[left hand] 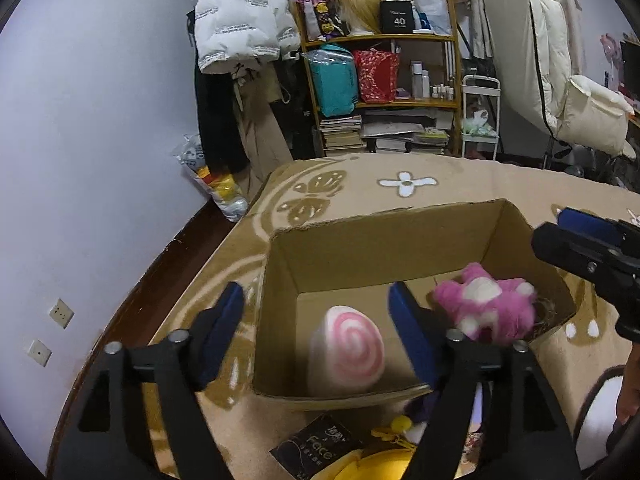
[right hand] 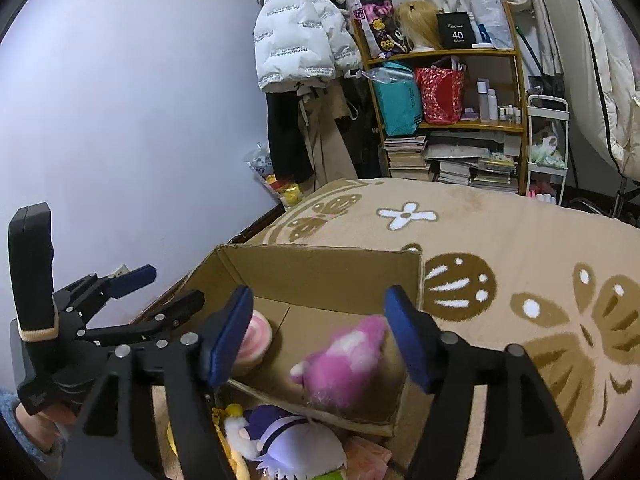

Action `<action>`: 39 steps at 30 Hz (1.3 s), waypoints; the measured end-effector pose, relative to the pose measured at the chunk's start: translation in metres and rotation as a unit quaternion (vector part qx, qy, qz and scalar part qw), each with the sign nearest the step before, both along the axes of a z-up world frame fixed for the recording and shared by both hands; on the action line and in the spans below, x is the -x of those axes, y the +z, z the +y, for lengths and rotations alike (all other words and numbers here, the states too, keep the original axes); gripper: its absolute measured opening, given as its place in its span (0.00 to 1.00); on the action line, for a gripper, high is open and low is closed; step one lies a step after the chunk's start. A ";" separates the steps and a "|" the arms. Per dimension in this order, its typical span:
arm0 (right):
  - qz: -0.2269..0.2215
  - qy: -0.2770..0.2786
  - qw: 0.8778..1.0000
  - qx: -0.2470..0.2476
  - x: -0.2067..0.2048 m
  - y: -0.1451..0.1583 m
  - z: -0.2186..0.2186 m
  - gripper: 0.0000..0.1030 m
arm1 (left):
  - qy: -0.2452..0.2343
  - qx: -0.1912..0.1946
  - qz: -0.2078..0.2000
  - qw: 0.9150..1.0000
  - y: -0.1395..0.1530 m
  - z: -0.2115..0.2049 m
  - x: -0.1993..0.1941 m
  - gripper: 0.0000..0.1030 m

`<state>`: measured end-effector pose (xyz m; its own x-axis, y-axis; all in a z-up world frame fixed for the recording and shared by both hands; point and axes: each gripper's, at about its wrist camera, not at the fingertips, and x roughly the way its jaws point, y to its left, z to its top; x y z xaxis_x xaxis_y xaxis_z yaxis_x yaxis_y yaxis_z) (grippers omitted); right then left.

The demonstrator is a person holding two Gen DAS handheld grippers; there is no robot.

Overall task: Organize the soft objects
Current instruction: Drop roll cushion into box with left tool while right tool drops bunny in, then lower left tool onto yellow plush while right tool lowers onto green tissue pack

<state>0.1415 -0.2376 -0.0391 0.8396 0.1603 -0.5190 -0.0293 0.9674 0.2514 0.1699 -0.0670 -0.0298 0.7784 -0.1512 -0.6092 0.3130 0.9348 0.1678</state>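
An open cardboard box [left hand: 340, 252] sits on the beige patterned rug; it also shows in the right wrist view [right hand: 320, 268]. Inside it lie a white plush with a pink swirl [left hand: 348, 350] [right hand: 254, 340] and a blurred pink and white plush [left hand: 488, 306] [right hand: 344, 360] at the box's right side. My left gripper [left hand: 316, 316] is open and empty above the box's near wall; it also shows in the right wrist view [right hand: 160, 284]. My right gripper [right hand: 318, 324] is open and empty over the pink plush; it also shows in the left wrist view [left hand: 576, 236].
In front of the box lie a purple-and-white doll [right hand: 288, 436], a yellow plush [left hand: 392, 436] and a black "Face" packet [left hand: 316, 444]. A lilac wall [left hand: 100, 140] is at left. A cluttered wooden shelf [left hand: 384, 80] and hanging coats [left hand: 240, 32] stand behind the rug [right hand: 520, 240].
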 end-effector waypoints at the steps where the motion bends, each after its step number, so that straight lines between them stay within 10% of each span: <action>1: -0.001 0.000 1.000 0.000 0.001 0.000 0.000 0.81 | 0.005 0.002 -0.001 1.000 0.001 0.003 0.001 0.79; 6: 0.002 -0.005 1.000 -0.008 0.008 0.001 -0.001 1.00 | 0.022 0.007 0.009 1.000 0.010 0.014 0.005 0.88; 22: 0.013 -0.012 0.999 0.030 0.064 0.019 0.027 1.00 | 0.021 0.015 0.010 1.000 0.038 0.042 0.072 0.97; 39: 0.096 -0.012 0.995 0.037 0.109 -0.004 0.033 1.00 | 0.024 0.000 0.081 0.996 -0.004 0.054 0.107 0.97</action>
<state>0.0328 -0.2043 -0.0435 0.7278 0.0956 -0.6791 0.0362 0.9835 0.1773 0.0633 -0.0131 -0.0333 0.6770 -0.1164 -0.7267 0.2903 0.9496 0.1184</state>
